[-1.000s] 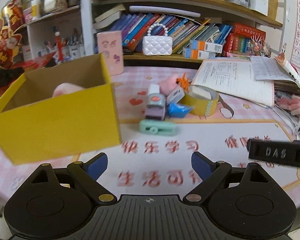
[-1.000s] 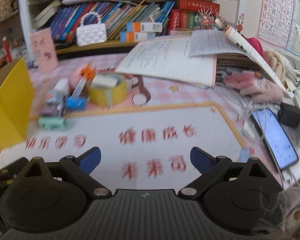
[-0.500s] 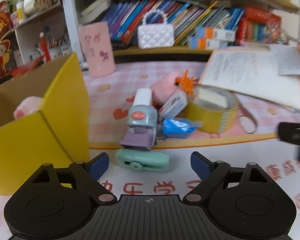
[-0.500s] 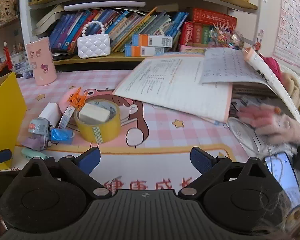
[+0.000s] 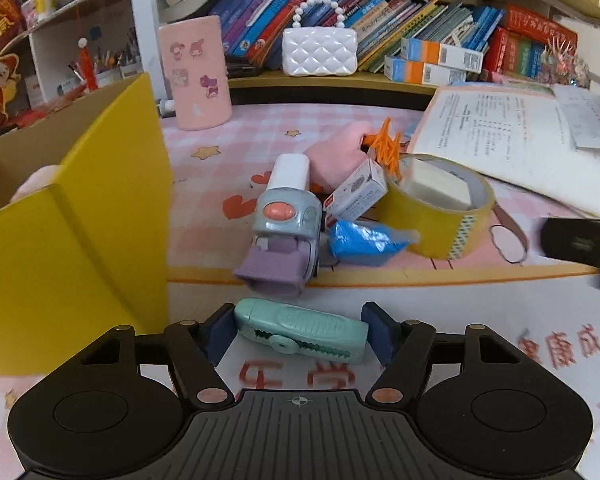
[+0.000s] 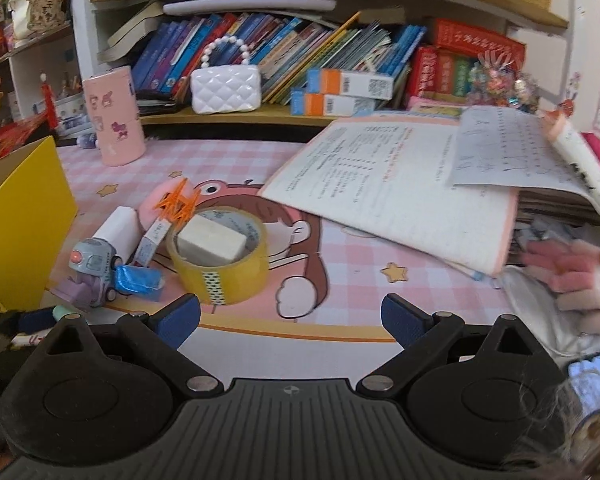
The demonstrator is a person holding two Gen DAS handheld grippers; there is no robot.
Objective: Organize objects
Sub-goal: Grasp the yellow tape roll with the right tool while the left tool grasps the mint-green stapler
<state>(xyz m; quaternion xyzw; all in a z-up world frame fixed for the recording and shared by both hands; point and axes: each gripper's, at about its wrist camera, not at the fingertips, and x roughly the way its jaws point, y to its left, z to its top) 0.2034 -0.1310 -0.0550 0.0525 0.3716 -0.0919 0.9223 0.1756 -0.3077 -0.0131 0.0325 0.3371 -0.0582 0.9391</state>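
Mint correction-tape dispenser (image 5: 300, 334): flat on worktop (image 5: 440, 304) beside yellow box (image 5: 80, 240), between closing left gripper (image 5: 298, 332) pads; right gripper (image 6: 290, 320) wide, empty; grip centred, lift level

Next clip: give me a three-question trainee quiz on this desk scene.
1. True or false: the mint green clip lies between the left gripper fingers.
2. What sits inside the yellow tape roll? A) white block B) blue packet C) toy car
3. Which side of the toy car is the yellow box on, in the left wrist view?

Key: 1 true; 2 A; 3 left.
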